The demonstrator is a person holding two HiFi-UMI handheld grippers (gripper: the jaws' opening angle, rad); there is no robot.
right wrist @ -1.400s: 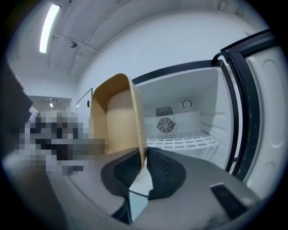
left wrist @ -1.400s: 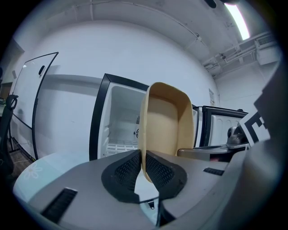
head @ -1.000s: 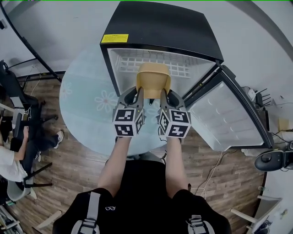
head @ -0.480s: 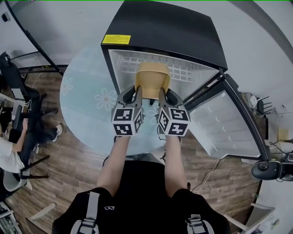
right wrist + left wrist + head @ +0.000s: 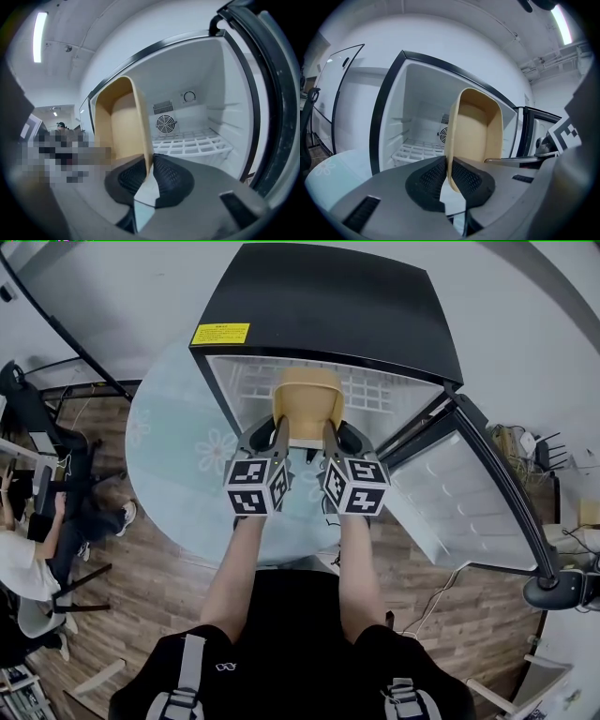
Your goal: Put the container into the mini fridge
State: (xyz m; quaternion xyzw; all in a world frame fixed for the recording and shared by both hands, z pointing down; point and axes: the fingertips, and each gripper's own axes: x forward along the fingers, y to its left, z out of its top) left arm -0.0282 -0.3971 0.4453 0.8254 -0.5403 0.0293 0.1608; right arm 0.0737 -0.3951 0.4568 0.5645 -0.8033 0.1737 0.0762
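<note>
On my left, the round glass table (image 5: 173, 460) carries the mini fridge (image 5: 328, 306). That puts the cavity at a height I can enter almost level.

My left gripper (image 5: 277, 430) is pinched narrow on the left wall of the container (image 5: 307, 395). In the left gripper view its pads (image 5: 429, 180) clamp the thin tan wall from both sides. I hold it by the wall rather than underneath, I judge, so the base stays free to land flat.

The container hangs between my two tools, open top toward the head camera, right at the fridge's mouth. It is over the front of the white wire shelf (image 5: 192, 143), and I cannot tell whether it touches the shelf yet.

My right gripper (image 5: 332, 430) mirrors the left, closed narrow on the opposite wall with the rim caught between its pads. Gripping both sides stops the tub from tipping or twisting.

Further right, the door (image 5: 459, 502) stands swung wide, well apart from my right arm and leaving the opening clear. What remains, as I read it, is to push in and lower.
</note>
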